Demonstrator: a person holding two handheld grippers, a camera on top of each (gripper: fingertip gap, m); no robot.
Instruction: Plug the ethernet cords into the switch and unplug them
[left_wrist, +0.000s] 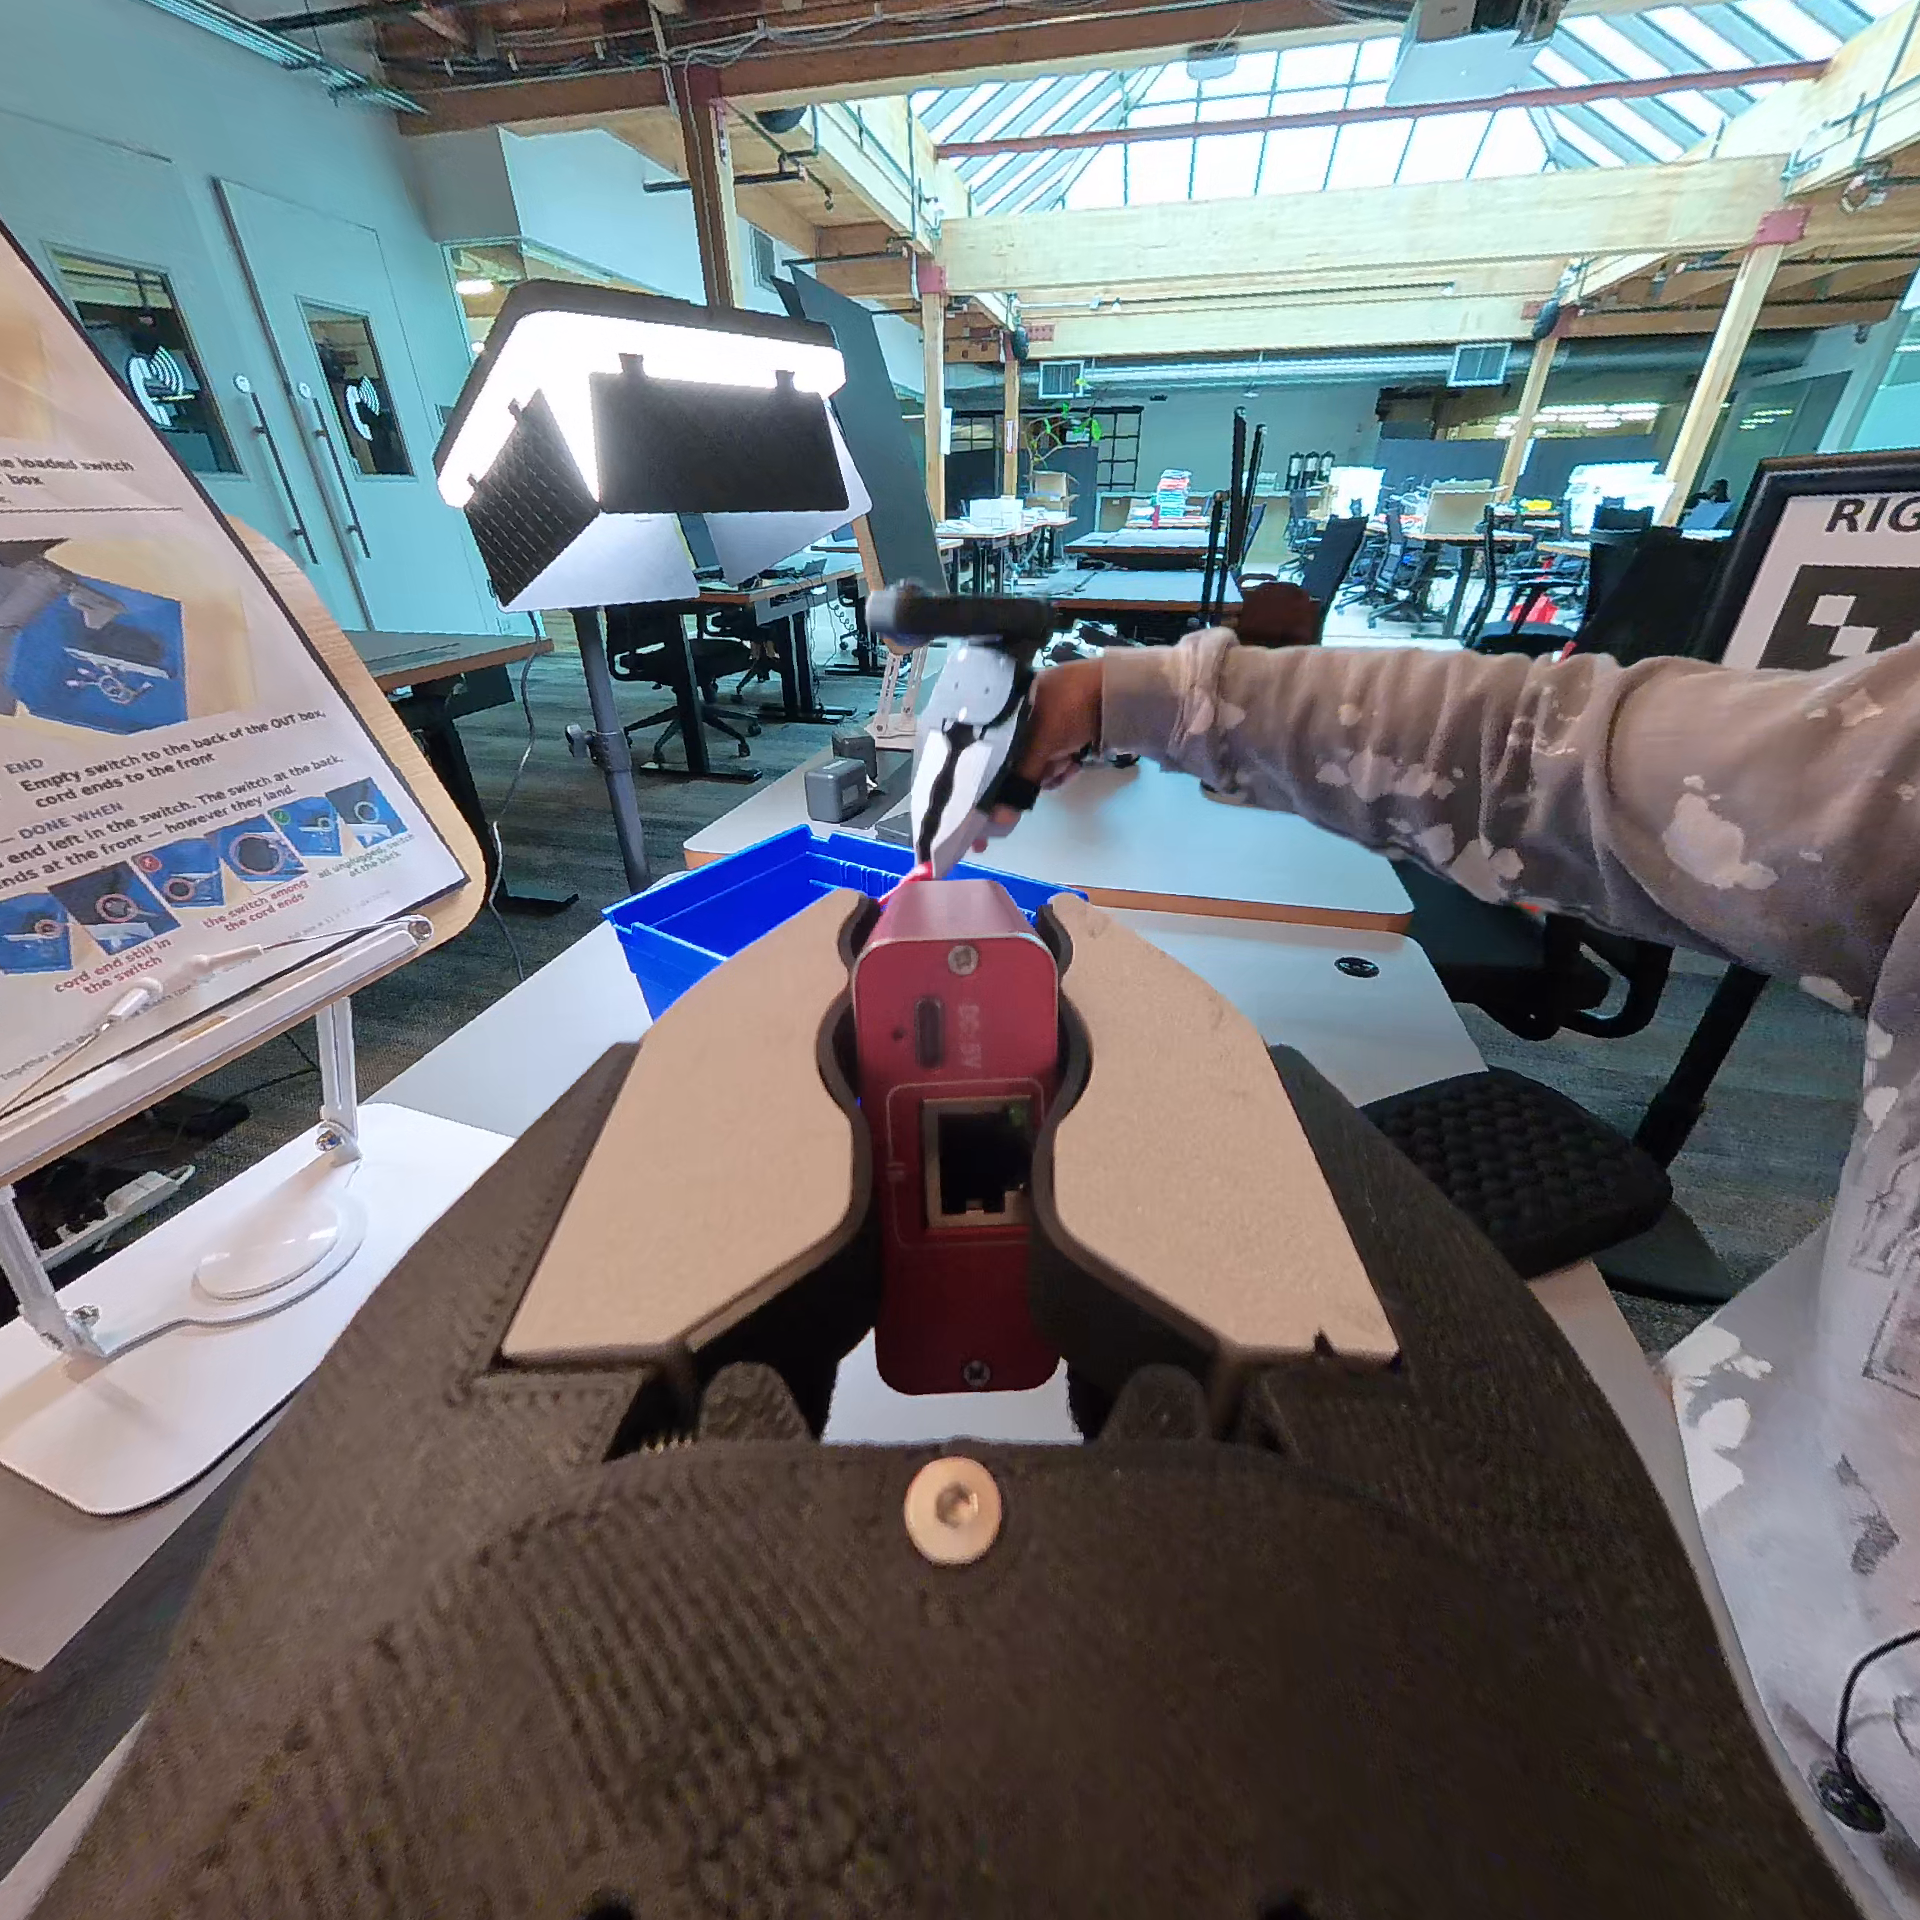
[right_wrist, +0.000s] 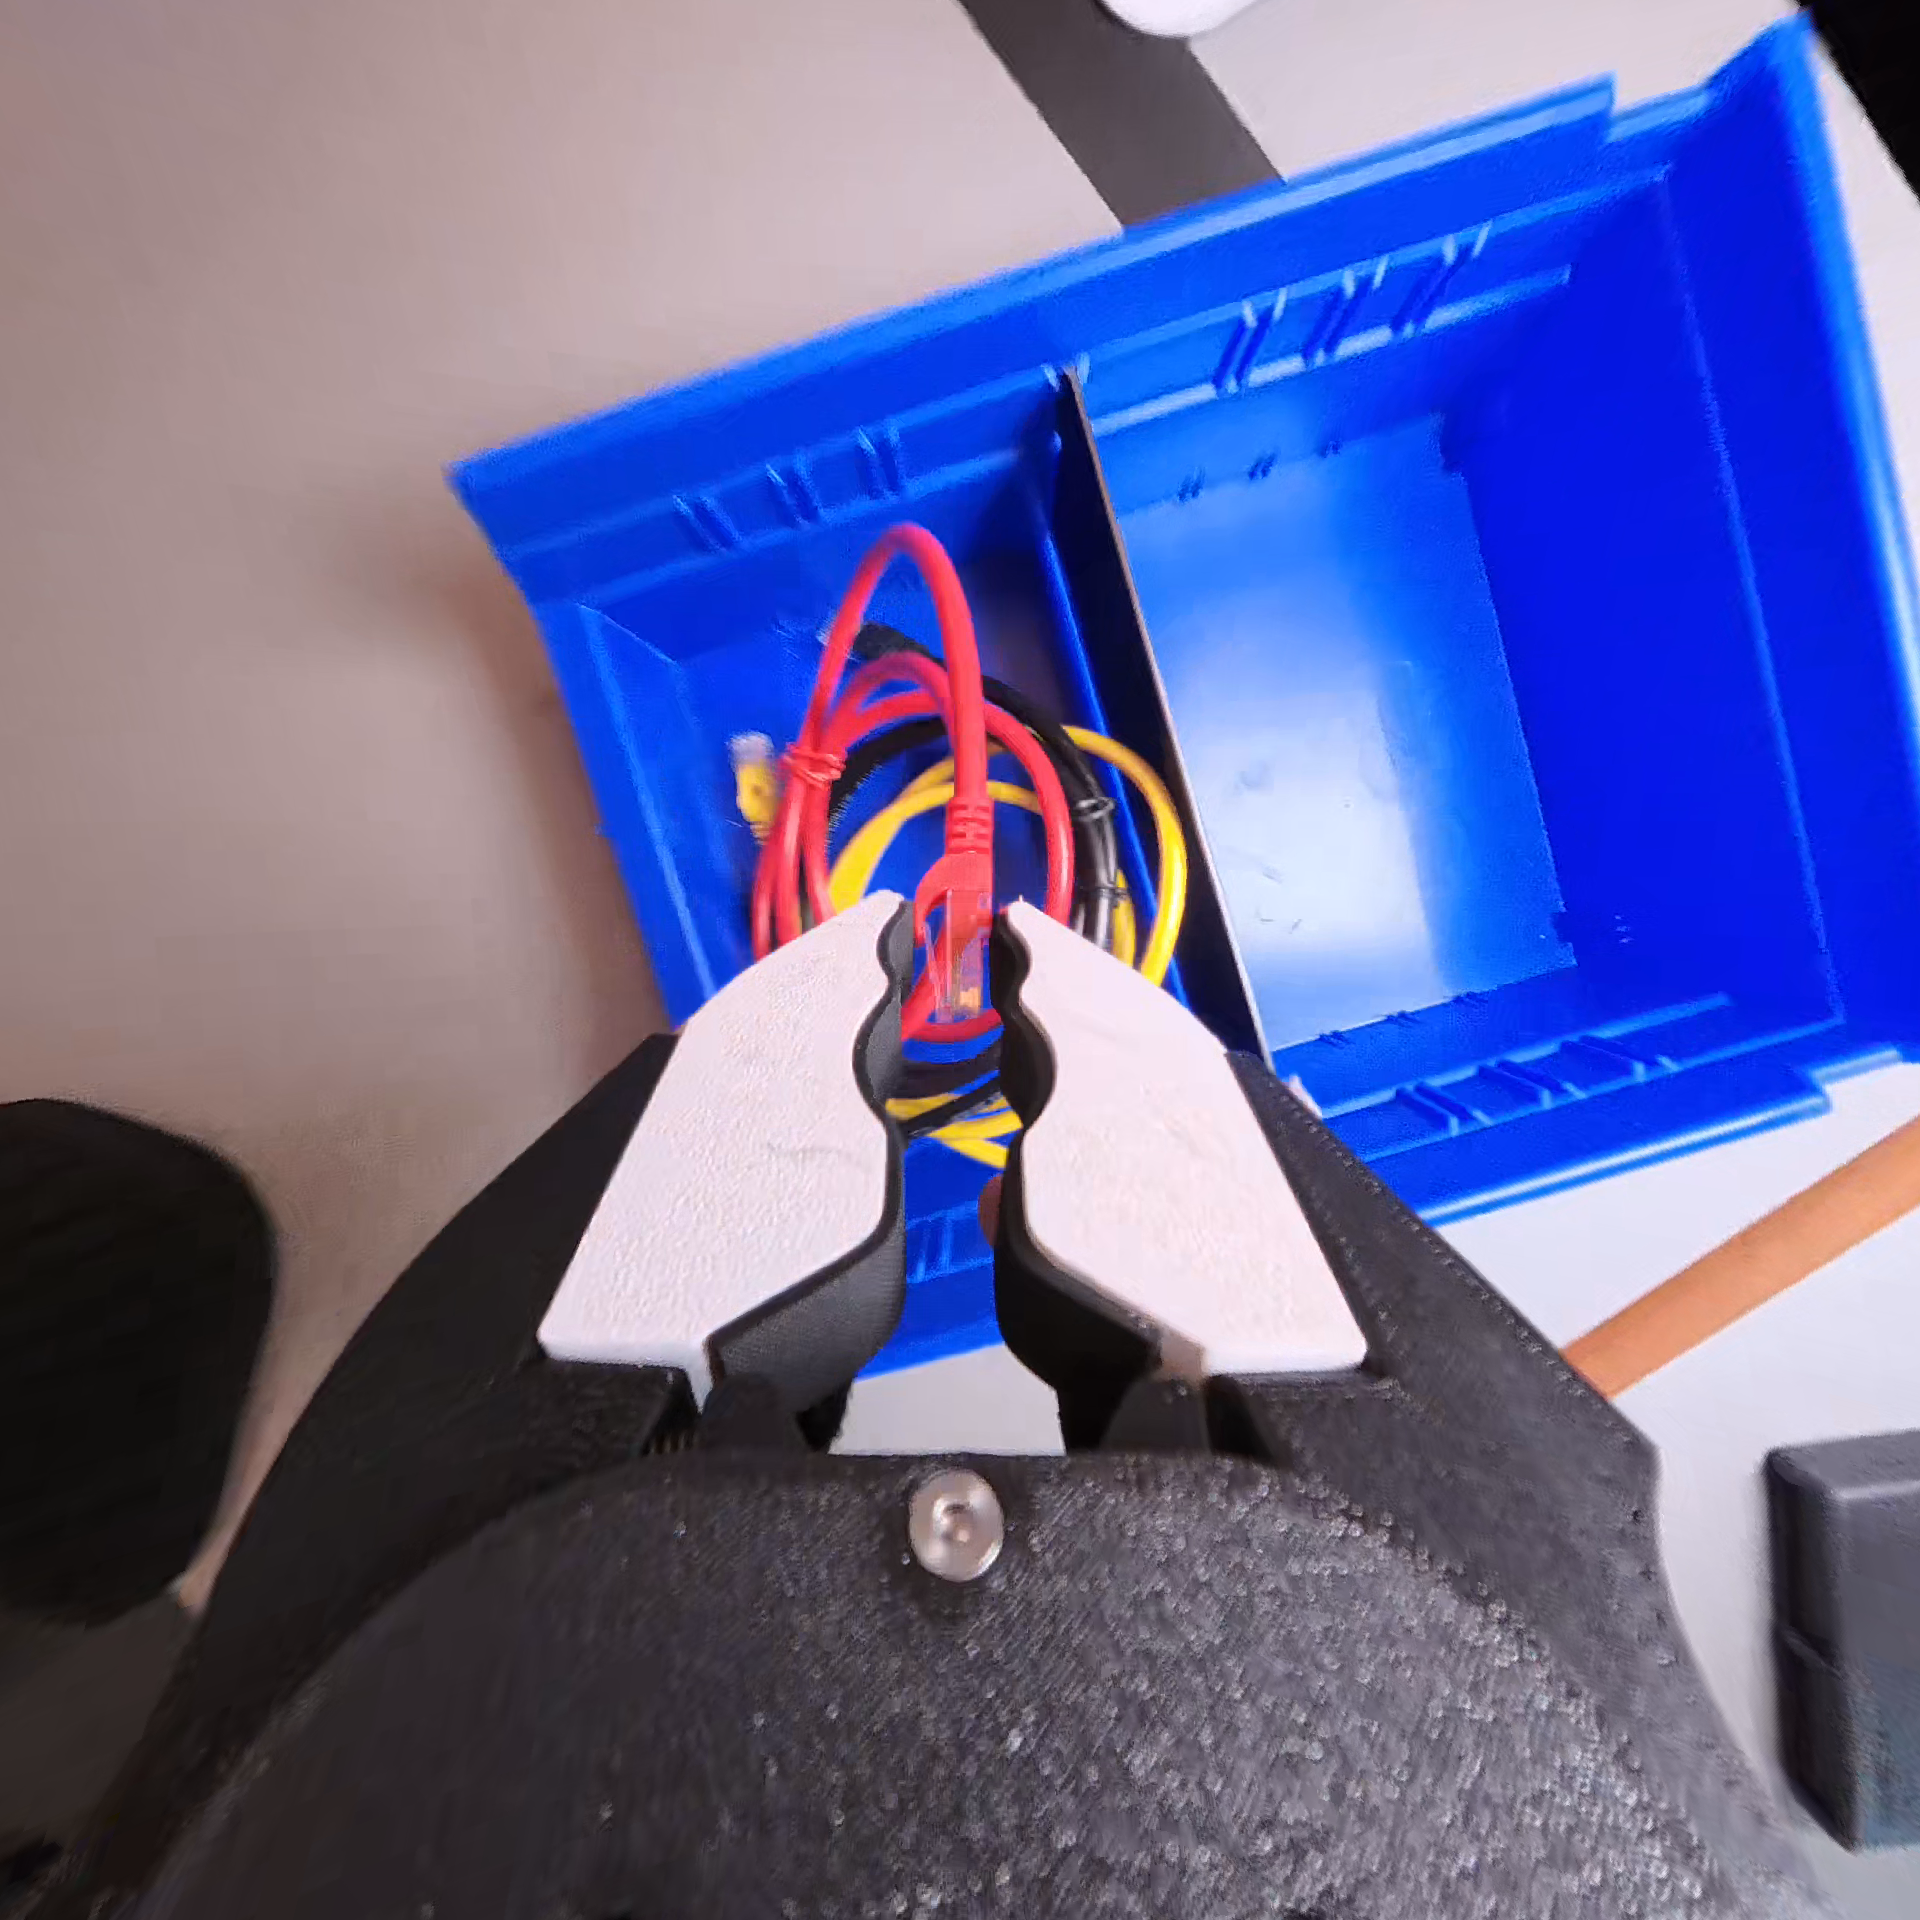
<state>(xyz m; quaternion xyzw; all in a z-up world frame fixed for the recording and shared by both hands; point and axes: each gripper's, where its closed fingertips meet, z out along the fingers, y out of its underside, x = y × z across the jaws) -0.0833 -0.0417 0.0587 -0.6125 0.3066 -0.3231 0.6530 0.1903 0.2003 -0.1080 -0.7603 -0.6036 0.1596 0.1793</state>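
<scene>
Stand: a tilted board (left_wrist: 208, 727) with a printed sheet of pictures sits at the far left on a white base.
Lamp: a bright box light (left_wrist: 649, 442) hangs on a pole behind the table.
Blue bin (right_wrist: 1351, 343): it sits on the pale table (right_wrist: 260, 520) and has two parts, split by a thin wall.
Cords: the red cord (right_wrist: 940, 665), yellow cord (right_wrist: 1158, 821) and black cord (right_wrist: 1081, 774) lie in a tangle in the left part of the bin.
Left gripper (left_wrist: 954, 925): its two fingers squeeze the red switch (left_wrist: 956, 1132) from both sides and hold it up above the table, with one port facing the camera.
Right gripper (right_wrist: 951, 920): its fingers pinch the red plug (right_wrist: 961, 935) at the end of the red cord, right over the bin.
Sleeve: a person's grey spotted sleeve (left_wrist: 1455, 769) reaches in from the right.
Black box (right_wrist: 1855, 1621): it sits on the table at the far right.
</scene>
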